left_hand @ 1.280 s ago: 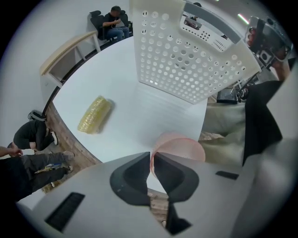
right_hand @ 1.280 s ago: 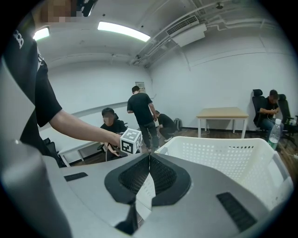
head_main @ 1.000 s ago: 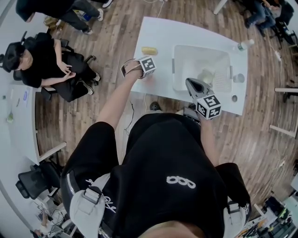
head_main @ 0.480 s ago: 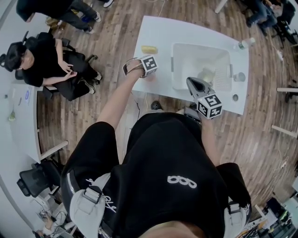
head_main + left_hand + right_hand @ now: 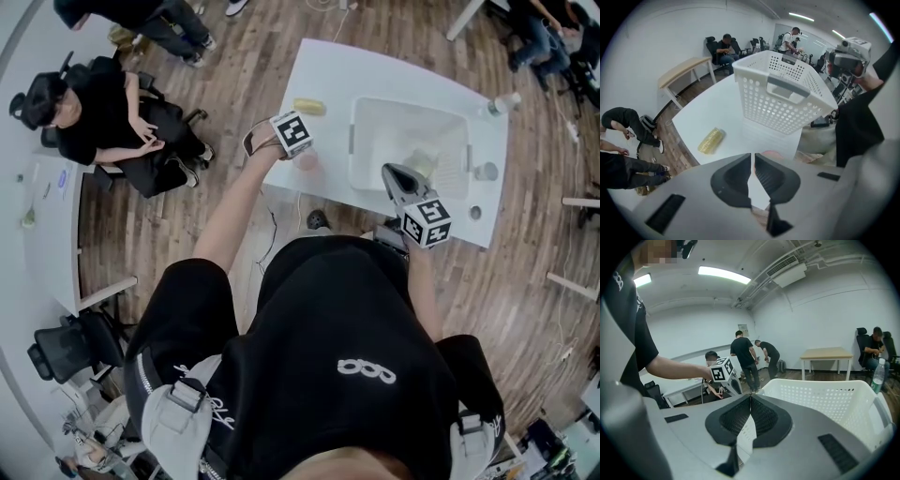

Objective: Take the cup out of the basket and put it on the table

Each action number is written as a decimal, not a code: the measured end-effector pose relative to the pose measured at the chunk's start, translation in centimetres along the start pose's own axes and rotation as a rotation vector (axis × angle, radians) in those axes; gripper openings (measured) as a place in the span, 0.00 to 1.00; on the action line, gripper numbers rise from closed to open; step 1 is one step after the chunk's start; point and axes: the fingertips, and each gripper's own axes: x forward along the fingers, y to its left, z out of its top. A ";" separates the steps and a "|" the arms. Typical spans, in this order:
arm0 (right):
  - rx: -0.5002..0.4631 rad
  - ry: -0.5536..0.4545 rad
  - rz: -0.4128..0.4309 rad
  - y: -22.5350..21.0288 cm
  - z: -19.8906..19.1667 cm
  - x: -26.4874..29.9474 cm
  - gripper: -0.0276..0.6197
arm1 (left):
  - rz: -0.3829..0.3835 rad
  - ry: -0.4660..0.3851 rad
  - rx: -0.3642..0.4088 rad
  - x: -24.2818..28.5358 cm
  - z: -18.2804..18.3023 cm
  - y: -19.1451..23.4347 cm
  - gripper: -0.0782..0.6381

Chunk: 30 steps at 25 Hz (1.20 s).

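A pinkish cup point(image 5: 307, 162) stands on the white table point(image 5: 375, 75), just left of the white perforated basket point(image 5: 367, 141). My left gripper point(image 5: 297, 148) hangs right above it, pointing steeply down, jaws shut with nothing between them. In the left gripper view only the cup's rim point(image 5: 771, 153) peeks past the shut left gripper point(image 5: 753, 157), with the basket point(image 5: 780, 91) beyond. My right gripper point(image 5: 391, 173) hovers at the basket's near rim, shut and empty. The right gripper view shows the basket point(image 5: 825, 392) ahead of the right gripper point(image 5: 750, 398).
A yellow ribbed object point(image 5: 309, 106) lies on the table's far left part point(image 5: 711, 140). A pale thing point(image 5: 422, 164) sits inside the basket. A bottle point(image 5: 497, 105) and two small round items point(image 5: 485, 171) stand right of it. People sit and stand nearby point(image 5: 98, 127).
My left gripper has risen off the table, and the pinkish cup now shows beside it. The right gripper stays by the basket.
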 end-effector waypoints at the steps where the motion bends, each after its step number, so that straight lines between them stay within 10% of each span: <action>1: -0.003 -0.001 0.006 -0.2 0.2 0.0 0.08 | 0.008 -0.023 -0.014 -0.7 0.2 0.1 0.14; 13: -0.053 0.004 0.092 -3.0 2.6 -1.0 0.08 | 0.077 -0.703 -0.428 -12.9 4.1 -2.5 0.12; 20: -0.077 -0.025 0.141 -4.7 4.7 -2.2 0.08 | 0.070 -1.122 -0.498 -18.4 9.0 -6.5 0.12; 30: -0.040 -0.066 0.168 -7.4 5.7 -5.6 0.08 | 0.079 -1.208 -0.379 -19.7 16.0 -11.2 0.12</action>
